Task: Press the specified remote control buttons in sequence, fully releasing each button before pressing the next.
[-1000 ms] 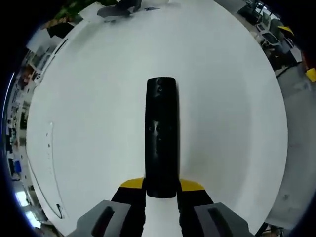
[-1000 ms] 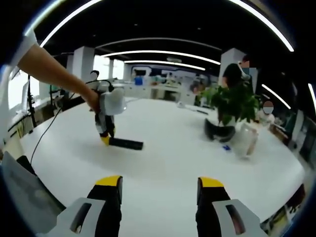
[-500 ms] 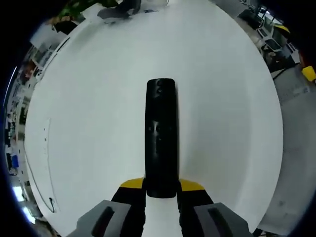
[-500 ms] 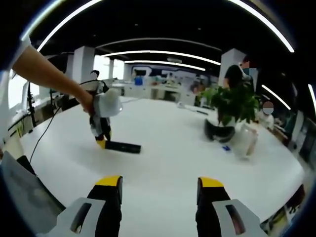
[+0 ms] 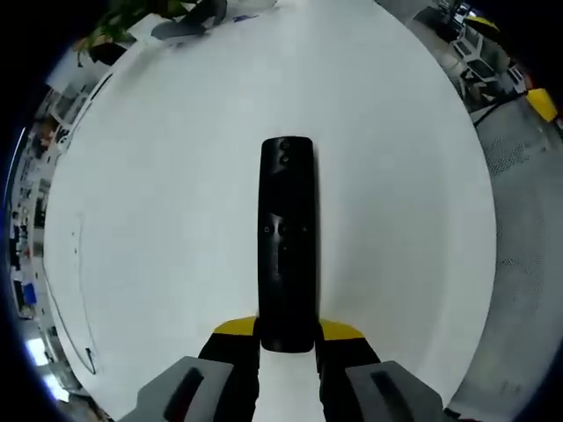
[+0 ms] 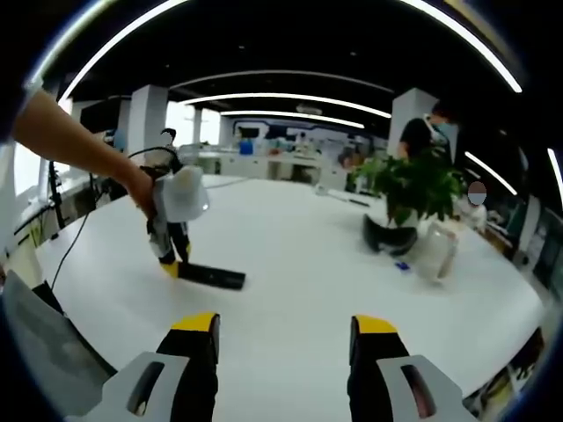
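Left tongs (image 5: pixel 288 338) grip the near end of the remote (image 5: pixel 287 242) on the desk (image 5: pixel 158 176). Right tongs (image 6: pixel 286 338) hang open, empty, well apart (no button pressing begun, apparently).

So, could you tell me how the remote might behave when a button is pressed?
The remote looks stiff and flat, so it probably won't bend or roll. With only one end clamped by the left gripper, its far end may dip or slide on the smooth table.

An open-plan office: long white table (image 6: pixel 290 264), desks, ceiling light strips (image 6: pixel 290 92).
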### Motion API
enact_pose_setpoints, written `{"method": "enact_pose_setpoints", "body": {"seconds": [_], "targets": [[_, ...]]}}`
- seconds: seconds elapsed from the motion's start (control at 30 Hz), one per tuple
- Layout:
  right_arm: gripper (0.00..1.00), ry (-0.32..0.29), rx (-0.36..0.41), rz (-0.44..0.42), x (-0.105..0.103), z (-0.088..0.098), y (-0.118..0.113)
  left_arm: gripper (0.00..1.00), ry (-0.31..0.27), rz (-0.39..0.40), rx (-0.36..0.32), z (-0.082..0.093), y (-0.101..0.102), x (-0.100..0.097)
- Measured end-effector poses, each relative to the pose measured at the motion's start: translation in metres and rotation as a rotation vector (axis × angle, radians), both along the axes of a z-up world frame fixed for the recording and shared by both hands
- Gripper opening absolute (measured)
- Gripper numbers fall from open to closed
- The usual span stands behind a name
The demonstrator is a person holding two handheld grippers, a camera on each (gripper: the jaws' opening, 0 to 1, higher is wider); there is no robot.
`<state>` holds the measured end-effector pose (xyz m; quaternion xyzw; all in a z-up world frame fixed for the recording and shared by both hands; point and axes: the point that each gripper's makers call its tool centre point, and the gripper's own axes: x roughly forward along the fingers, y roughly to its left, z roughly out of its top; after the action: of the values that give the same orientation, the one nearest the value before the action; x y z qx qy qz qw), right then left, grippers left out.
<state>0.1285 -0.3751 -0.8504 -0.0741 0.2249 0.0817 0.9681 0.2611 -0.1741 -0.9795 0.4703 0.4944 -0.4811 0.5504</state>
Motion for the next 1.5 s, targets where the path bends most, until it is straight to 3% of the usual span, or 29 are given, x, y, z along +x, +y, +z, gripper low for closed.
{"method": "enact_pose_setpoints", "body": {"seconds": [0.73, 1.5], "targets": [[0.57, -0.005, -0.001, 0.009, -0.002, 0.0, 0.002, 0.23, -0.002, 0.007, -0.001, 0.0, -0.003, -0.049], [0.55, 0.003, -0.006, 0.035, -0.004, -0.001, 0.008, 0.23, -0.001, 0.03, -0.062, 0.001, -0.009, -0.093]]}}
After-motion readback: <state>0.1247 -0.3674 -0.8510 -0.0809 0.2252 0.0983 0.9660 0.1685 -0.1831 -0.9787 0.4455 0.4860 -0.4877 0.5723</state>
